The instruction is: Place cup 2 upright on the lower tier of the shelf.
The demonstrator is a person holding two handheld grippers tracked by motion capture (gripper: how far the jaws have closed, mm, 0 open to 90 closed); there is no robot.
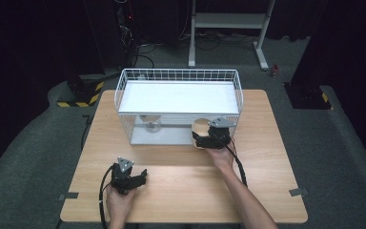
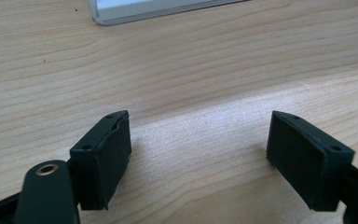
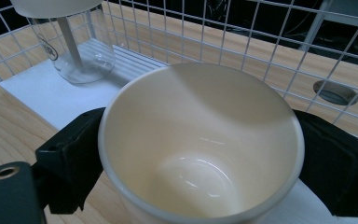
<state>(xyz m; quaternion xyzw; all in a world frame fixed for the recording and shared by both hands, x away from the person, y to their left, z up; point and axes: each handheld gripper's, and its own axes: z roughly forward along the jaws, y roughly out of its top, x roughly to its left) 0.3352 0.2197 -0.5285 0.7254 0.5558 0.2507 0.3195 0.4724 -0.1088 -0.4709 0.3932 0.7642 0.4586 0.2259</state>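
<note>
Right tool (image 1: 205, 136) is clamped on a cream cup (image 3: 200, 144): in the right gripper view its two black jaws press against the cup's outer wall on opposite sides, just below the rim. The cup's mouth faces the camera and its inside is bare. In the high view the cup (image 1: 200, 128) sits at the near right corner of the white wire rack (image 1: 181, 76), touching or just in front of its lower white shelf (image 3: 42, 95); contact with the shelf cannot be told.

A clear glass tumbler (image 3: 74, 51) stands upright on that lower shelf, left of the cup and apart from it, behind the wire grid. In the high view it shows at the rack's front, left of centre (image 1: 151, 125).

Left tool (image 1: 132, 180) rests low over the wooden bench (image 1: 181, 191) near its front left edge, well apart from the rack. Its jaws stand apart, with bare wood grain between them in the left gripper view (image 2: 198, 154).
</note>
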